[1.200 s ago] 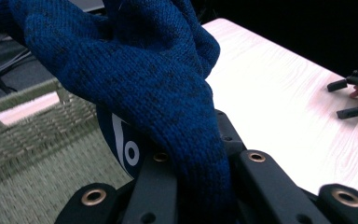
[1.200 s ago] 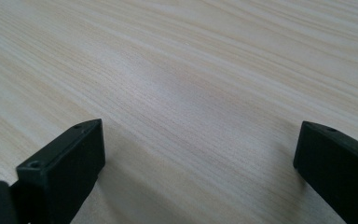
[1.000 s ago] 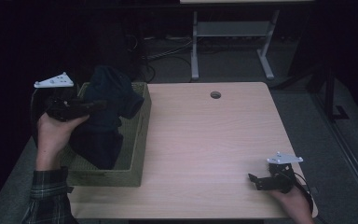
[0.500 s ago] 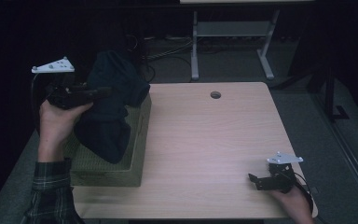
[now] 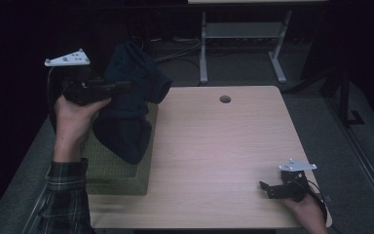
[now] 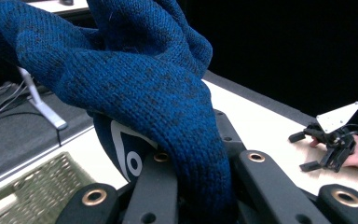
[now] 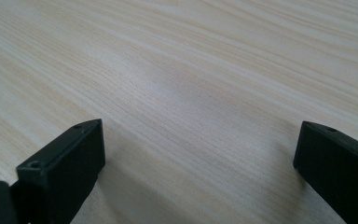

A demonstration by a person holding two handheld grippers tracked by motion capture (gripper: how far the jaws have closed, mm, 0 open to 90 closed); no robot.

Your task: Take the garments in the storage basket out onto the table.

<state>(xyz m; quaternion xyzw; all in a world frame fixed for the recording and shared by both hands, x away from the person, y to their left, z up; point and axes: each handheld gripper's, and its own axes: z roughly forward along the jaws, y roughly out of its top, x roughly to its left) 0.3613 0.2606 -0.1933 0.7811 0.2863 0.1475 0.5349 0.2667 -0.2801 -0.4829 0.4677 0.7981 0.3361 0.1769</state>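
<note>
My left gripper (image 5: 121,87) is clamping a fold of the dark blue knitted sweater (image 5: 129,105), its jaws pinching the fabric between them. The sweater is hanging at three o'clock of my left hand (image 5: 75,114), draping over the olive fabric bin (image 5: 119,170) at the table's (image 5: 214,146) nine o'clock edge. At five o'clock, my right gripper (image 5: 264,189) is resting on the wood, jaws standing apart, gripping nothing.
</note>
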